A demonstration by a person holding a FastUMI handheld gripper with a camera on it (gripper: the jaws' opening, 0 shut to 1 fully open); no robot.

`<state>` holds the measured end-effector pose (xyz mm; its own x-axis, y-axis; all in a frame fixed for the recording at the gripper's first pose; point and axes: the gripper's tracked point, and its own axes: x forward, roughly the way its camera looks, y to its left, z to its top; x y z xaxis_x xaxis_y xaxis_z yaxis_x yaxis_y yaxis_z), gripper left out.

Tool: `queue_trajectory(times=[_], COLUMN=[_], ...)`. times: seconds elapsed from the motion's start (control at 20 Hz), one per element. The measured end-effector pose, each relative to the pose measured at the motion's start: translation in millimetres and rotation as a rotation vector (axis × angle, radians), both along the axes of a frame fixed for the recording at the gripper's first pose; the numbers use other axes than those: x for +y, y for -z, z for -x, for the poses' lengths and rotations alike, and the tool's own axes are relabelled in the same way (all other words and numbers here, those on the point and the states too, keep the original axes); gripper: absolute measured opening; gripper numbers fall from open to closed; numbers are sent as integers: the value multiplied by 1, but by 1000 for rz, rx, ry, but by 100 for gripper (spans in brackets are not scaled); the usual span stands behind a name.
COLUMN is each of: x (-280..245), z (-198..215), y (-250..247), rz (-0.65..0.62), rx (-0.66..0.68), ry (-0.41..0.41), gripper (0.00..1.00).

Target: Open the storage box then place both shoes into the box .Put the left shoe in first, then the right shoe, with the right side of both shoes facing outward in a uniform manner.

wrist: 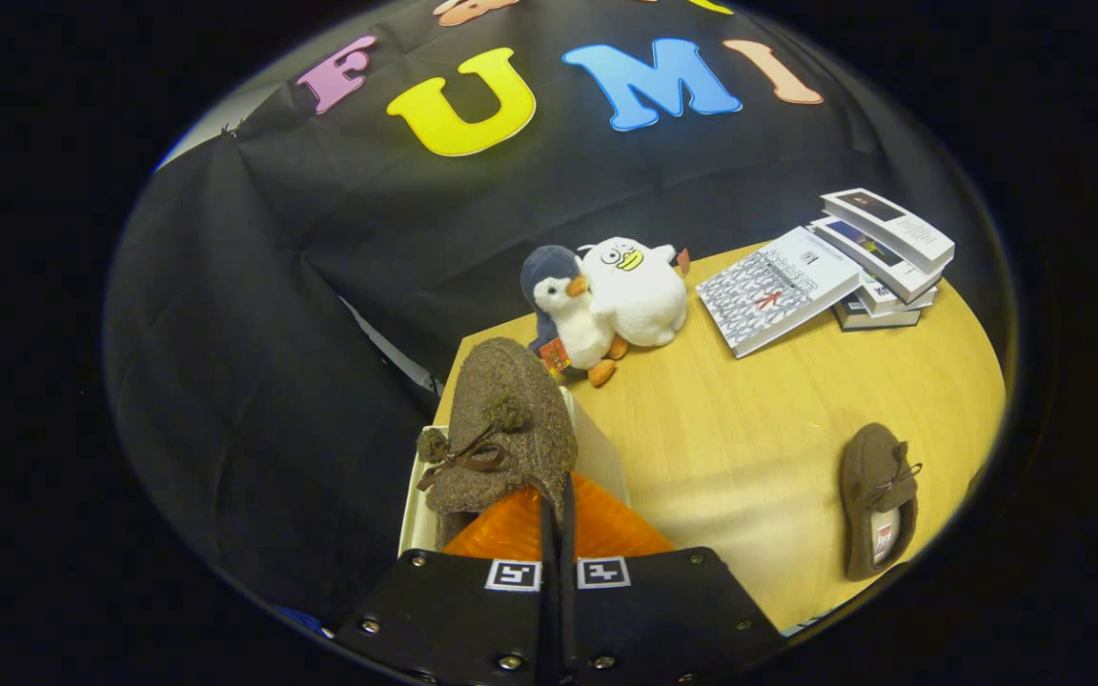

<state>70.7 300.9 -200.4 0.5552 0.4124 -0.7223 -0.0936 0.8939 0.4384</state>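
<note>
Got fingers [557, 514] pinched tight on heel rim of brown shoe [501, 429], hanging over storage box [597, 448]. Other shoe [878, 500] well right of box on table [749, 429]. My worry: thin grip slips, shoe twists, lands wrong side out.

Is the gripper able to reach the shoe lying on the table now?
Probably not yet: the gripper is shut on the held shoe above the box. The table shoe lies unobstructed.
</note>
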Motion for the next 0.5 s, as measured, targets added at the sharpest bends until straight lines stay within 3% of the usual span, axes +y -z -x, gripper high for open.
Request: queue_trajectory(times=[0.5], x=[75], z=[14], y=[43], rz=[-42], rx=[77], ry=[4], gripper=[0])
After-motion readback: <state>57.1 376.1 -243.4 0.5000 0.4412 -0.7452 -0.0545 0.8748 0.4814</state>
